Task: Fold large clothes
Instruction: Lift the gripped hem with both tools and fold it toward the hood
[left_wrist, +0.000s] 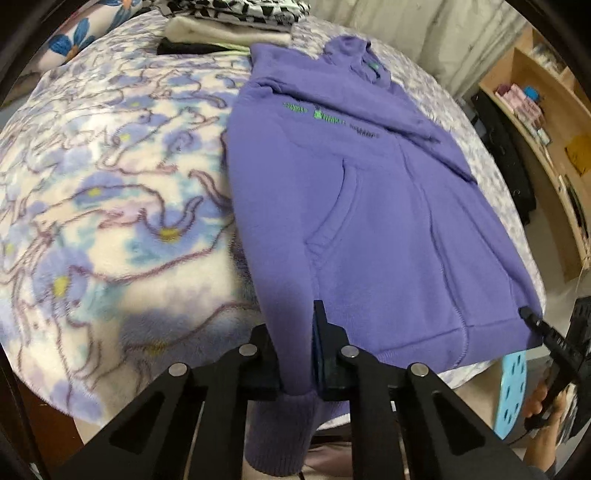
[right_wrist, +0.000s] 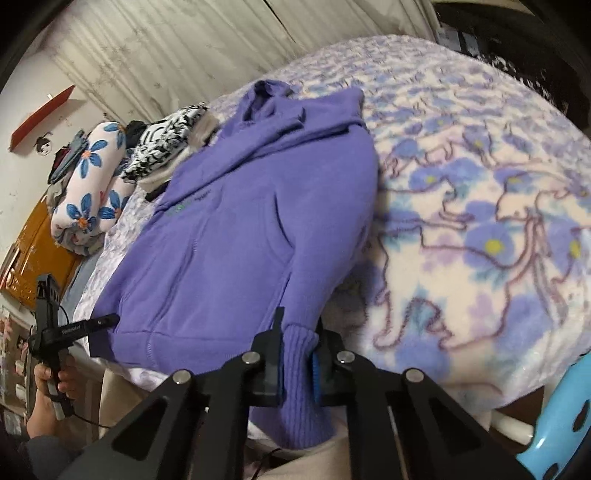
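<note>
A purple hoodie (left_wrist: 351, 192) with green chest lettering lies front side up on the bed, hood at the far end; it also shows in the right wrist view (right_wrist: 236, 236). My left gripper (left_wrist: 295, 354) is shut on the ribbed hem at one bottom corner, at the bed's near edge. My right gripper (right_wrist: 299, 350) is shut on the ribbed hem at the other bottom corner. The right gripper's tip shows in the left wrist view (left_wrist: 532, 317), and the left gripper shows in the right wrist view (right_wrist: 107, 321), each touching the hem.
A floral fleece blanket (left_wrist: 110, 192) covers the bed. Folded clothes (left_wrist: 229, 26) are stacked near the bed's head, with a flowered bundle (right_wrist: 92, 177) beside them. A wooden shelf unit (left_wrist: 546, 122) stands past the bed. A blue perforated object (left_wrist: 513, 391) sits below the near edge.
</note>
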